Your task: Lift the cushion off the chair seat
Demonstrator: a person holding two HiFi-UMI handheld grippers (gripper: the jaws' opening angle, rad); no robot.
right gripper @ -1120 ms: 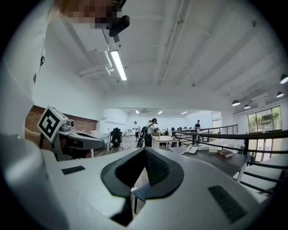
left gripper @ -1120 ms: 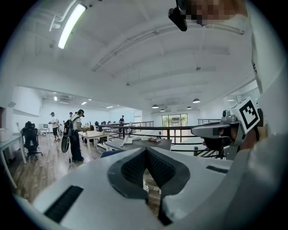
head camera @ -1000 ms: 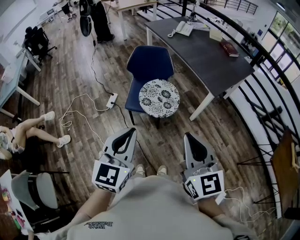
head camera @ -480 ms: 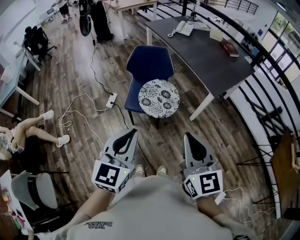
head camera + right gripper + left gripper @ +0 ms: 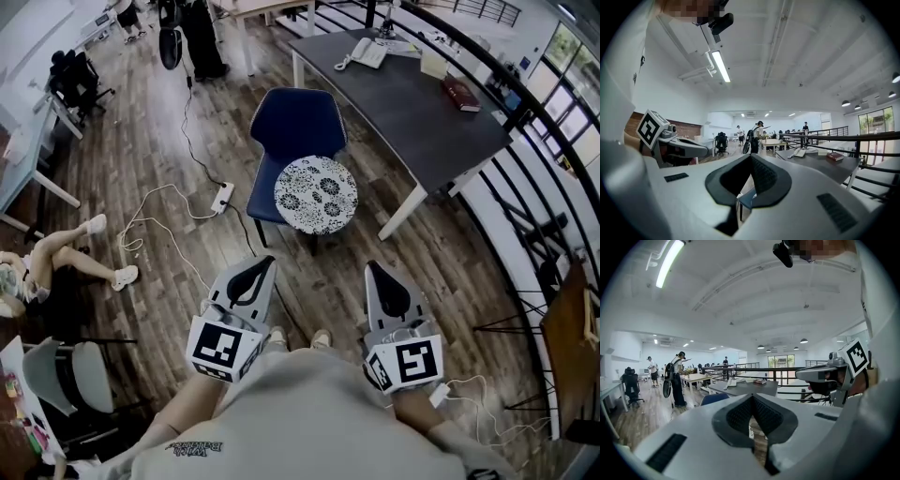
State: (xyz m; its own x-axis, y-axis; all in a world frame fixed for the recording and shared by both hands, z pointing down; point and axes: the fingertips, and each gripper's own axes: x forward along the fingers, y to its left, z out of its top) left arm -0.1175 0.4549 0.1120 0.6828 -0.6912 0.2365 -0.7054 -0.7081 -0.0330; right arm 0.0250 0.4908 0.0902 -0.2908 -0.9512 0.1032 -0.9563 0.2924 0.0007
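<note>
Blue chair (image 5: 295,122), cushion (image 5: 317,194) seen whole (head view)

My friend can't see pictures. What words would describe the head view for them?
A round white cushion with black flower patterns lies on a dark blue chair beside a dark grey table. Nearer the camera, the left tongs and right tongs are shut and empty, short of the cushion.

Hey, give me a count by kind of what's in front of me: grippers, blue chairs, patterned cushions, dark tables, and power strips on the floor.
Grippers: 2 (left gripper, right gripper, both shut and empty)
Blue chair: 1
Patterned cushion, lying on the chair seat: 1
Dark table: 1
Power strip: 1
Total: 6
</note>
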